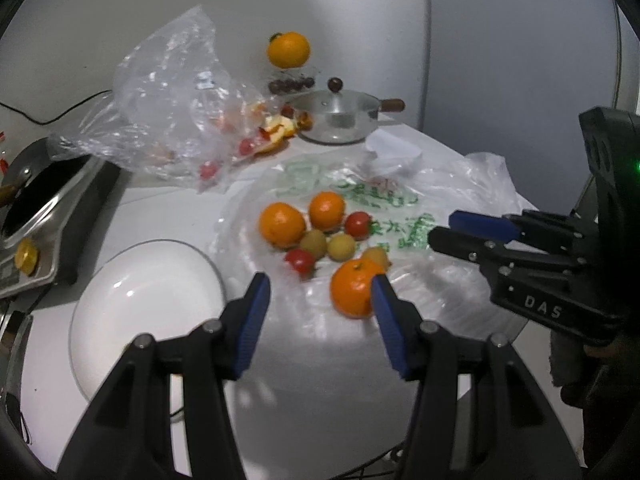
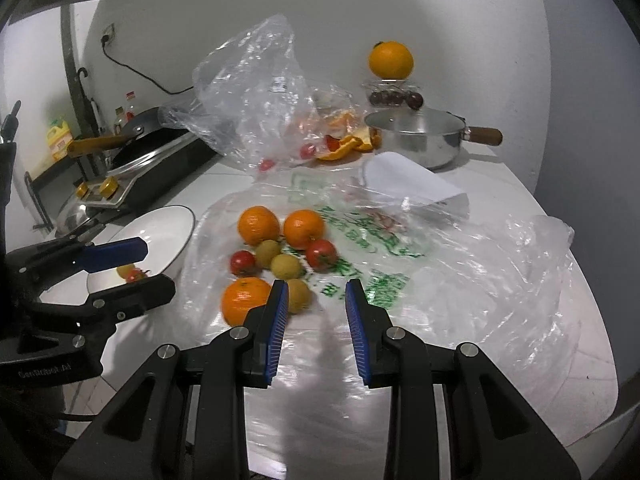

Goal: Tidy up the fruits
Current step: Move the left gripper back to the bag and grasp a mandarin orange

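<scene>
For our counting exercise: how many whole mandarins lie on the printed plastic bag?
3 on the printed bag: two side by side at the cluster's far edge, left mandarin and right mandarin, and the nearest mandarin at the front. None appears hidden there.

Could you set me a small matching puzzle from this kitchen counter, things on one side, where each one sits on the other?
Things:
1. large orange with a green stem
2. shiny steel saucepan with a wooden handle
3. round white ceramic bowl
4. three small orange mandarins

Places:
A. on the flat printed clear plastic bag
B. perched on a clear container of dark fruit by the wall
C. beside the stove, left of the fruit pile
D. at the back of the counter, behind a white sheet of paper

Pairs: 1-B, 2-D, 3-C, 4-A
</scene>
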The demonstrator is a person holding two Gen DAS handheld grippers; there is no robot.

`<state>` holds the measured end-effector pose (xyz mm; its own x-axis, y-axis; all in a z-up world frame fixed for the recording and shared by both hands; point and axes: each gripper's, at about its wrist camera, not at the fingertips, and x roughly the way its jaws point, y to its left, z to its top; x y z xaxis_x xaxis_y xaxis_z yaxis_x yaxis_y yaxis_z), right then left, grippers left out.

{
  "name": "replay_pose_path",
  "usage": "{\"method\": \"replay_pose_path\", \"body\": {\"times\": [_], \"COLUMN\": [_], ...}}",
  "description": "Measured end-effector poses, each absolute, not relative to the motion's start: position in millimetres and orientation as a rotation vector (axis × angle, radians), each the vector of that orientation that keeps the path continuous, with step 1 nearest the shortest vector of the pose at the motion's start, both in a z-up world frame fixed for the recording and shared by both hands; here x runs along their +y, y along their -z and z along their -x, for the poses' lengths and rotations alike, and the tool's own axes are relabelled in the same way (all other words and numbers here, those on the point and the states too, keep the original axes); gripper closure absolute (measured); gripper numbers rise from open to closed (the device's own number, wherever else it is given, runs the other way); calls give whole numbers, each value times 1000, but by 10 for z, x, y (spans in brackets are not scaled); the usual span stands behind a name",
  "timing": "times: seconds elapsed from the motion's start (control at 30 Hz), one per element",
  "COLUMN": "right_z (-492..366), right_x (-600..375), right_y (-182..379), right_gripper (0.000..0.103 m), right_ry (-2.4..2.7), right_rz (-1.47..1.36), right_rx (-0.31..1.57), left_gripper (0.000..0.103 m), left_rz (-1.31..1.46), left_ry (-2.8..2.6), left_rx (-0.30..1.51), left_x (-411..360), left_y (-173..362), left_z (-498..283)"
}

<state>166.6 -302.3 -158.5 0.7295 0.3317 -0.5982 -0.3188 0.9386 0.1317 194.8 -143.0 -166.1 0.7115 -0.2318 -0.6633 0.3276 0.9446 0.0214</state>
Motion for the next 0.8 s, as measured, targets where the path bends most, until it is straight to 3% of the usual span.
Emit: {"method": "replay_pose_path", "body": {"times": [0.8], "right_z": [-1883], "right_x": [-3355], "right_y": [1745], "right_gripper": [72], "right_ry": [-363], "right_rz": [-56], "right_rx": [700], "left_gripper": [53], "left_rz": [-170], "left_ry": [374], "left_rx": [857], "left_x": [-1840], "left_y": [2061], "left_z": [-2352]}}
